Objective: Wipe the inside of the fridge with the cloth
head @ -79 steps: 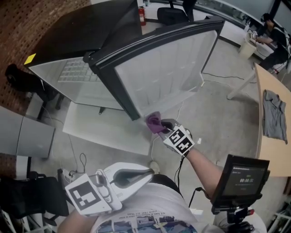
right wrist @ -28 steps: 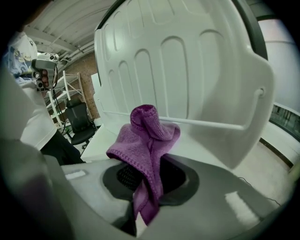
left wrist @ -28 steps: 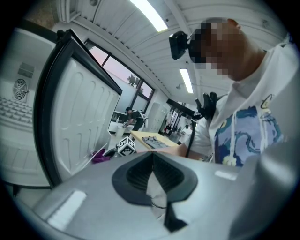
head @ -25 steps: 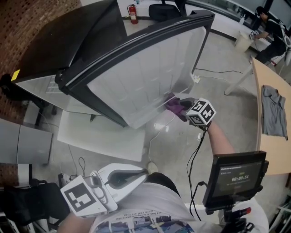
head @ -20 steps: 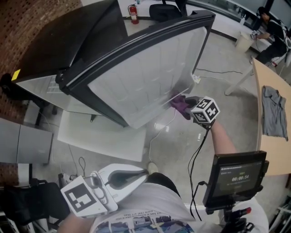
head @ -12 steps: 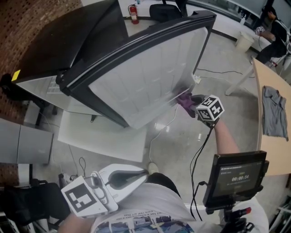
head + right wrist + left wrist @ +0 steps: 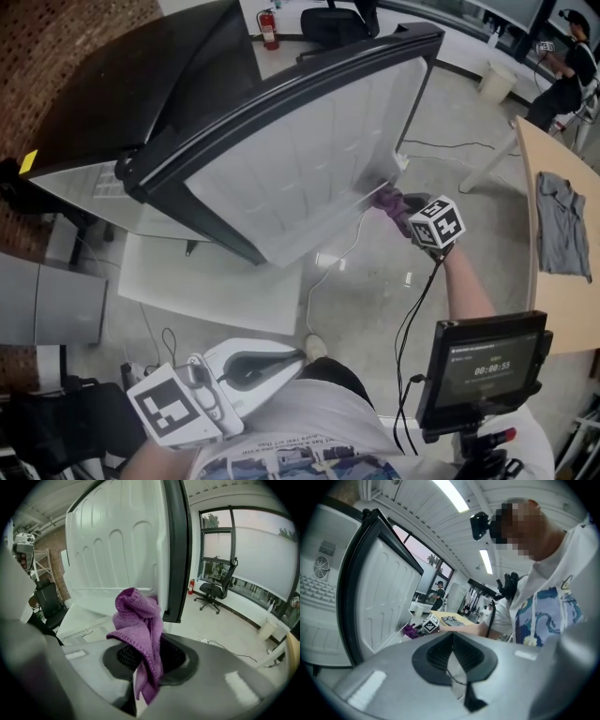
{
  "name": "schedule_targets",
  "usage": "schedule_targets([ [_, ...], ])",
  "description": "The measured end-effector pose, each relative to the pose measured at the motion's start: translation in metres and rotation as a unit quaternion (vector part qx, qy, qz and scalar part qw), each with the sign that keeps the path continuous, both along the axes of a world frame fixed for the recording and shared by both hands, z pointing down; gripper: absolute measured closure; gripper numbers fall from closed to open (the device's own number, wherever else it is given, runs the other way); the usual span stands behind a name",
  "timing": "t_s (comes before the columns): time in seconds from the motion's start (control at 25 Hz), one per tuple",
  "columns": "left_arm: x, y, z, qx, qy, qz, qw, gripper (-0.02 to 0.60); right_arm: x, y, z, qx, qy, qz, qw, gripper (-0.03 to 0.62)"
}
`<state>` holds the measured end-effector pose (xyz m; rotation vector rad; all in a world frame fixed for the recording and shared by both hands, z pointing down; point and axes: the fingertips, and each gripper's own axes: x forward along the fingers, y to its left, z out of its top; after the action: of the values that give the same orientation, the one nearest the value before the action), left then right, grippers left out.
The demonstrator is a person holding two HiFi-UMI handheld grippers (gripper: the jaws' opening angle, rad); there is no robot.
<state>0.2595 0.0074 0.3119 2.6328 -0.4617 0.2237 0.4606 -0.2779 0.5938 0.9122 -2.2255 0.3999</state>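
The black fridge stands with its door swung wide, white ribbed inner lining facing me. My right gripper is shut on a purple cloth, and the cloth touches the lower far corner of the door lining. In the right gripper view the cloth bunches out of the shut jaws just before the lining and its black edge. My left gripper hangs low by my body, jaws shut with nothing in them, away from the fridge. From the left gripper view the door and the cloth show far off.
A white panel lies on the concrete floor under the door, with cables trailing nearby. A monitor on a stand sits at lower right. A wooden table with a grey shirt stands at right. A person sits far back right.
My right gripper has slid the purple cloth rightward along the door's lower edge, from the near corner to the far corner. The left gripper has stayed put.
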Motion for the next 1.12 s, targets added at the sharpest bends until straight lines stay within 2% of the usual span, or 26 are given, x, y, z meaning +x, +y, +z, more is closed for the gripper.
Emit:
schedule_targets([
  [0.2,-0.011,0.0,0.0,0.002,0.008,0.01,0.9999,0.575,0.011,-0.003,-0.003,0.023,0.036,0.047,0.998,0.516],
  [0.36,-0.02,-0.001,0.002,0.001,0.014,0.019,0.9997,0.575,0.037,0.001,-0.007,0.031,0.06,0.115,0.991,0.516],
  [0.44,-0.023,-0.005,0.001,0.007,0.018,0.022,0.9996,0.575,0.052,0.008,-0.016,0.039,0.059,0.15,0.986,0.516],
  [0.56,-0.041,-0.009,-0.002,0.019,0.024,0.022,0.9993,0.575,0.049,0.029,-0.035,0.058,0.049,0.186,0.98,0.516],
  [0.76,-0.09,-0.004,0.001,0.03,0.03,0.027,0.9987,0.575,-0.007,0.081,-0.08,0.098,0.017,0.216,0.971,0.516],
  [0.92,-0.146,0.004,0.003,0.052,0.029,0.034,0.9977,0.575,-0.078,0.131,-0.128,0.14,-0.006,0.225,0.964,0.516],
  [1.12,-0.22,0.016,0.011,0.066,0.009,0.024,0.9975,0.575,-0.178,0.188,-0.167,0.158,-0.039,0.217,0.963,0.516],
])
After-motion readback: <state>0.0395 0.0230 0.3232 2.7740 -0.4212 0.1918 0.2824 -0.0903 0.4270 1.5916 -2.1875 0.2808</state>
